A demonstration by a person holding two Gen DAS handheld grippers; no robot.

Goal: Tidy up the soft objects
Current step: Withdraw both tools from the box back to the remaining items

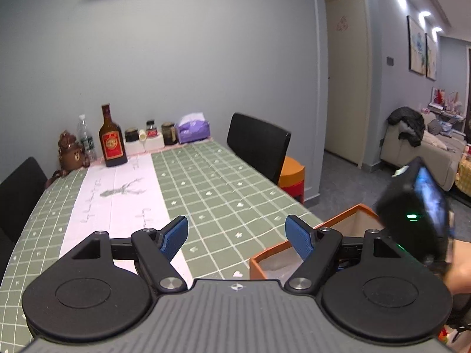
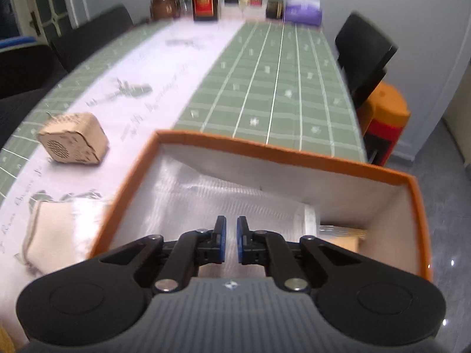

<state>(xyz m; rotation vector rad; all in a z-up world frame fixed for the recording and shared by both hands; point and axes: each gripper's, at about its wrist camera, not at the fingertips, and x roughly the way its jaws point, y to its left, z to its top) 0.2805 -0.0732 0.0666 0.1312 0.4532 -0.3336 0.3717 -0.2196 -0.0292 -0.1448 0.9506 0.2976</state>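
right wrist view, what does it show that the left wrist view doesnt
Only the right wrist view shows the tan cube-shaped soft block, the cream drawstring cloth pouch lying left of the box, the box's white interior, and the right gripper nearly closed over it, holding nothing.

Only the left wrist view shows the open left gripper, the hallway with framed pictures and the grey sofa.

Both show the orange-rimmed cardboard box, the green checked tablecloth, the amber liquor bottle and the purple tissue box.
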